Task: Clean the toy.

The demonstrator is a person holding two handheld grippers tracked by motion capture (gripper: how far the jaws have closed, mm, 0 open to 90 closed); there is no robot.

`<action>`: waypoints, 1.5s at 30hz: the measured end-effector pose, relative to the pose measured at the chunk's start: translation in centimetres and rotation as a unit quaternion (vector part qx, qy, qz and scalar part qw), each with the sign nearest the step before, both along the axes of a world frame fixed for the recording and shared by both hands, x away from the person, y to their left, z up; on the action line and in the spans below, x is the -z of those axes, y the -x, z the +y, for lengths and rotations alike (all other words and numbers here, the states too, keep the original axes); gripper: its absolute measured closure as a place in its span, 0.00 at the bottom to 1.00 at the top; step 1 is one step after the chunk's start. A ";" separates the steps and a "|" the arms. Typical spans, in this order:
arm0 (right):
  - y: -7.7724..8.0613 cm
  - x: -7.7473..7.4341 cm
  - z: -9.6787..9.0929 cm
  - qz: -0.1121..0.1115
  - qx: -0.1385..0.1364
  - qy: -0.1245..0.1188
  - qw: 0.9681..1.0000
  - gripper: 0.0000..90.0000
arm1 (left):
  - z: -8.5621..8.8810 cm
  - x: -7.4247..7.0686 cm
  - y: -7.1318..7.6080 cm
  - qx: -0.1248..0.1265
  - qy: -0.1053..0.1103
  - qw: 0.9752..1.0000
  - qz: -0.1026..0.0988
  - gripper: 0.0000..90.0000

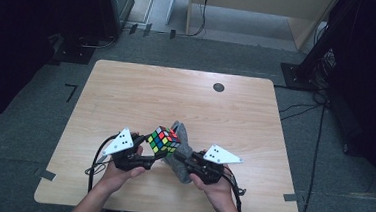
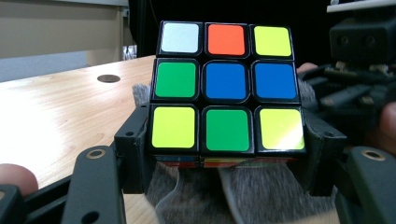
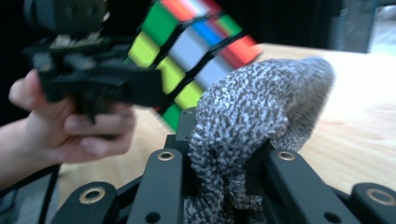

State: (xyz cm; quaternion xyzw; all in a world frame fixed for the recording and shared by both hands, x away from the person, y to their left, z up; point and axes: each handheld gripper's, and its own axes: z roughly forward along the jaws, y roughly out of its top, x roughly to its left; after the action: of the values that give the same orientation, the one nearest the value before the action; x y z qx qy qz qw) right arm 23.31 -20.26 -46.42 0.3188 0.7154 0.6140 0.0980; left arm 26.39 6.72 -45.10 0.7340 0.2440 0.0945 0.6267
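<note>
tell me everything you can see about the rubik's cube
The Rubik's cube is a three-by-three puzzle of glossy plastic, with coloured stickers on a black body, and it is scrambled: the face toward the left gripper view mixes white, orange, yellow, green and blue. It is held above the wooden table, tilted in the high view, clamped at its sides between the jaws of the left gripper. A grey knitted cloth lies against its underside.

Surface [image 1: 127,91]: far half lying bare apart from a small dark disc [image 1: 219,87], leaving wide passage. Near edge: cube [image 1: 163,140] and grey cloth [image 1: 182,150] sitting touching between left tool [image 1: 145,145] and right tool [image 1: 180,158], blocking the middle.
</note>
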 end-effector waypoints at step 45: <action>0.1 -0.1 0.2 -0.058 0.029 0.023 0.998 0.83 | 0.3 -0.2 0.0 0.005 0.020 1.000 0.009 0.38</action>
State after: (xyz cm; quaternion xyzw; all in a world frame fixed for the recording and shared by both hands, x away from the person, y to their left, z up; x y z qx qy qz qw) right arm 23.17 -20.05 -46.34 0.3009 0.7129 0.6117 0.1645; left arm 26.40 7.05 -44.91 0.7233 0.2475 0.0800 0.6396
